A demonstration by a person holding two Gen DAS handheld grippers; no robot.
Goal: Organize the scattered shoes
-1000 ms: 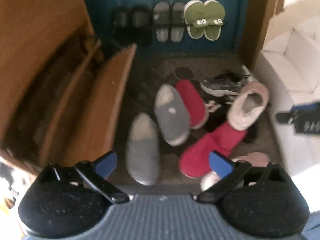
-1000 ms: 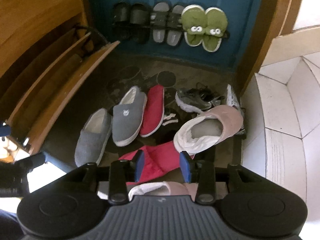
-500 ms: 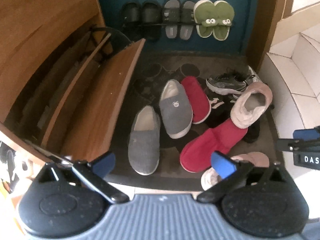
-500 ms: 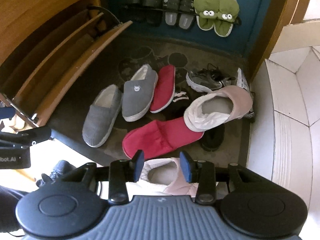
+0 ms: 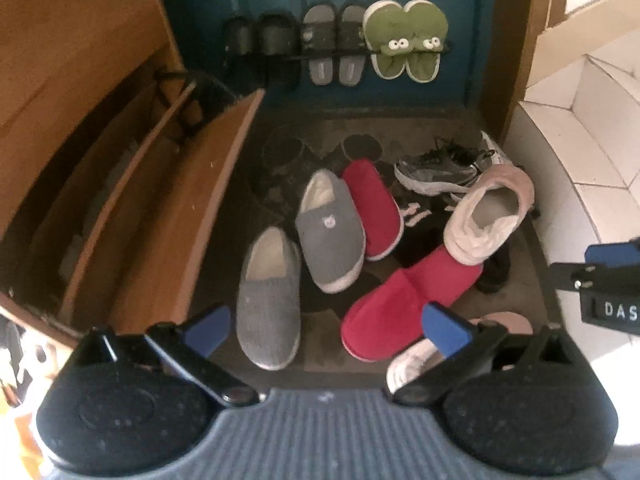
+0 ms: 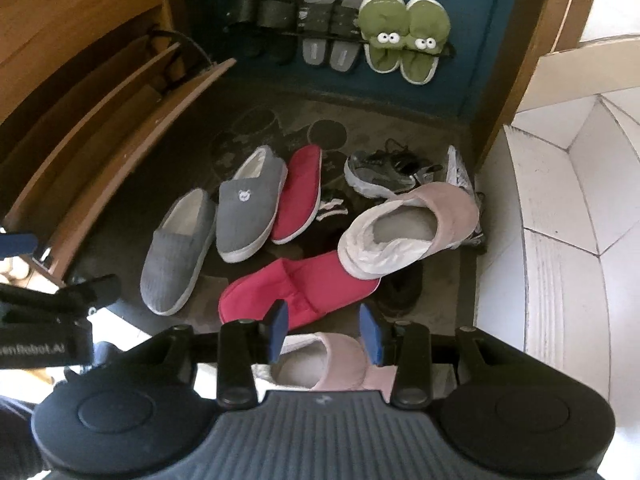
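On the dark patterned doormat lie two grey knitted slip-on slippers, side by side toward its left edge and touching. Two red fabric slippers follow: one pressed against the further grey one, the other slanting across the mat's near middle. Two pink slippers with white lining complete the soft pairs; one is propped on the heel of the slanting red slipper, the other sits at the mat's near edge. A grey laced sneaker lies near the far right corner, with dark shoes half buried beneath the pile.

A black rail on the blue door holds two black slides, two grey slides and two green frog-eyed slippers. A tilted wooden shoe cabinet drawer stands open along the mat's left edge.

The left claw is spread wide and empty above the mat's near edge. The right claw is narrower, empty, and hovers over the nearer pink slipper.
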